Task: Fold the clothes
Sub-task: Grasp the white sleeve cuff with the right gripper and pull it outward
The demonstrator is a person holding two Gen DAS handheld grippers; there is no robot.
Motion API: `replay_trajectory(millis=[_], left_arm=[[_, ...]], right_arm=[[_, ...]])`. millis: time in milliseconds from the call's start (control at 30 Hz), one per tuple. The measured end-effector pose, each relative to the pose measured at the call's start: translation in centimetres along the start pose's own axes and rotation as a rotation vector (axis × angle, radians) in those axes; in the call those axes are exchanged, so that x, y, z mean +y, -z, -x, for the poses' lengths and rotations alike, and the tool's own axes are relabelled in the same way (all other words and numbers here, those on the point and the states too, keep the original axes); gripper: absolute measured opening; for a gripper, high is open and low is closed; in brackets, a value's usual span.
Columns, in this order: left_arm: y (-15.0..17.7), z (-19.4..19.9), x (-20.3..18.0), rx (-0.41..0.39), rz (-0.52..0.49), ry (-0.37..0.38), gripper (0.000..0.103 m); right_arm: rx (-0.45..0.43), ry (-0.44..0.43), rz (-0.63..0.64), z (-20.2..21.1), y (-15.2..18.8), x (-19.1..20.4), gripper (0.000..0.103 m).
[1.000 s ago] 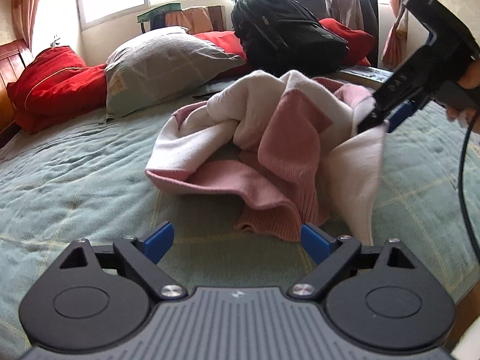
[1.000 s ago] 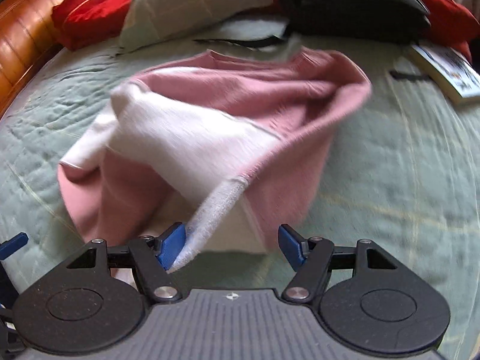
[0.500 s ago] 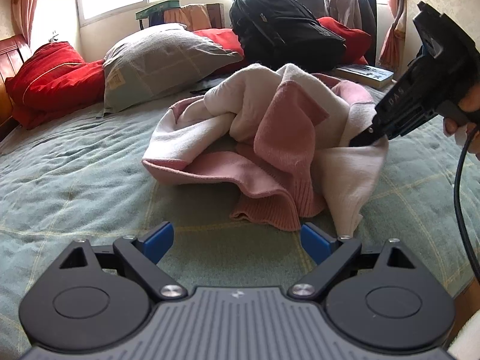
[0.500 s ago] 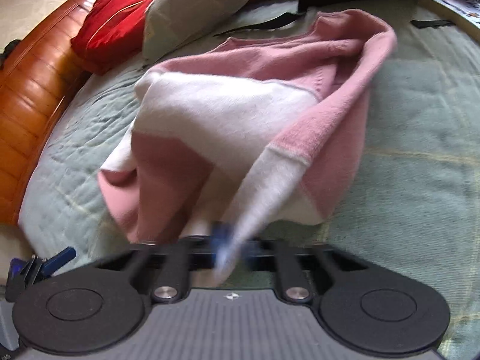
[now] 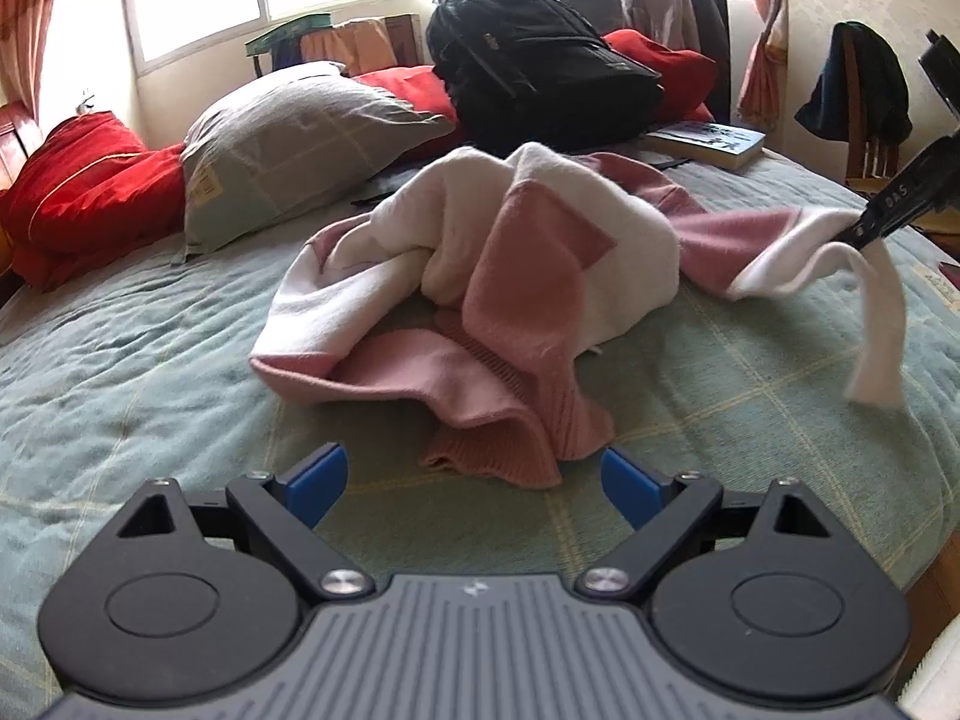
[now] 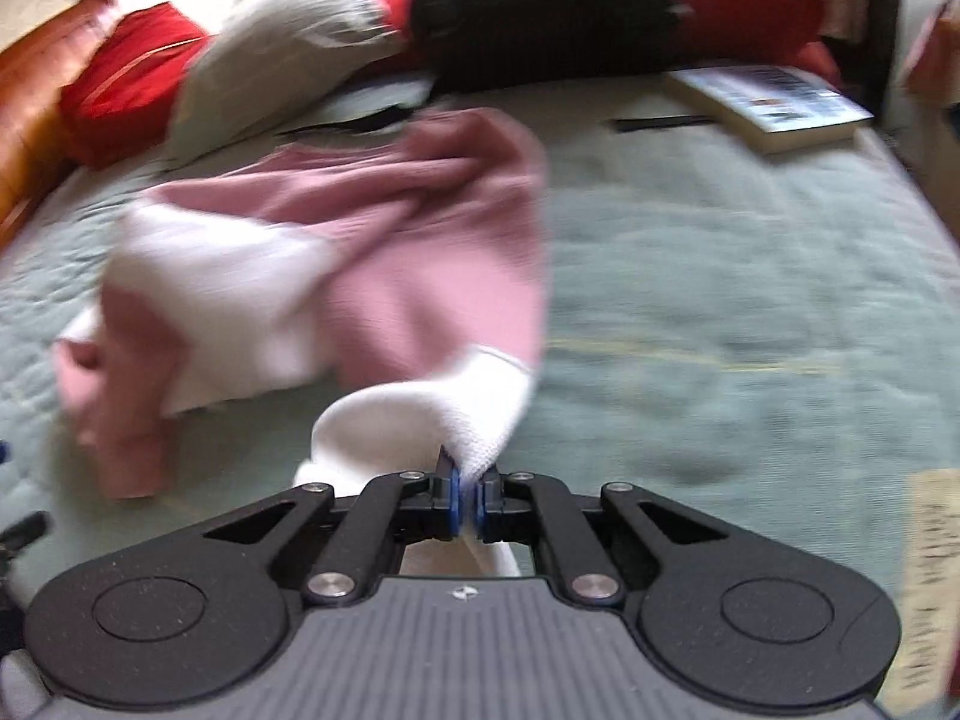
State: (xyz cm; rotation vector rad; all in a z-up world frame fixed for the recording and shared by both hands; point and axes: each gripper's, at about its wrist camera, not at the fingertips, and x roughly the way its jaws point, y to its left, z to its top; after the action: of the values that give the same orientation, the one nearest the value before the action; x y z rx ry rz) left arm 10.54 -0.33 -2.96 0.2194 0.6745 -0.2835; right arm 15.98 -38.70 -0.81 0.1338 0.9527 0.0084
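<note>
Pink-and-white sweater (image 5: 480, 288) bunched on green bedspread (image 5: 120, 372), just ahead of left gripper (image 5: 474, 480), whose jaws are spread wide, nothing between. Right gripper (image 6: 467, 501) pinches the sweater's white cuff, sleeve pulled out taut. Beyond: grey pillow (image 5: 300, 138), black backpack (image 5: 540, 84), book (image 6: 774, 99).
</note>
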Motion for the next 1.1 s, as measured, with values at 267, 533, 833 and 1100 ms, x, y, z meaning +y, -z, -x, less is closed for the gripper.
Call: replay_trajectory(millis=[267, 533, 833, 1100], left_arm=[[-0.4, -0.5, -0.9, 0.026, -0.019, -0.014, 0.092], [-1.2, -1.6, -1.5, 0.064, -0.035, -0.029, 0.092], [-2.2, -3.6, -2.7, 0.094, -0.063, -0.017, 0.092], [-2.6, -5.1, -3.2, 0.121, -0.075, -0.009, 0.092]], right_arm=[[-0.023, 0.160, -0.026, -0.6, -2.6, -6.6, 0.007], [-0.028, 0.300, -0.013, -2.4, -4.9, -10.4, 0.007], [-0.041, 0.482, -0.106, -3.6, -8.2, -17.4, 0.007], [-0.053, 0.509, -0.132, -5.2, -10.1, -20.3, 0.009]])
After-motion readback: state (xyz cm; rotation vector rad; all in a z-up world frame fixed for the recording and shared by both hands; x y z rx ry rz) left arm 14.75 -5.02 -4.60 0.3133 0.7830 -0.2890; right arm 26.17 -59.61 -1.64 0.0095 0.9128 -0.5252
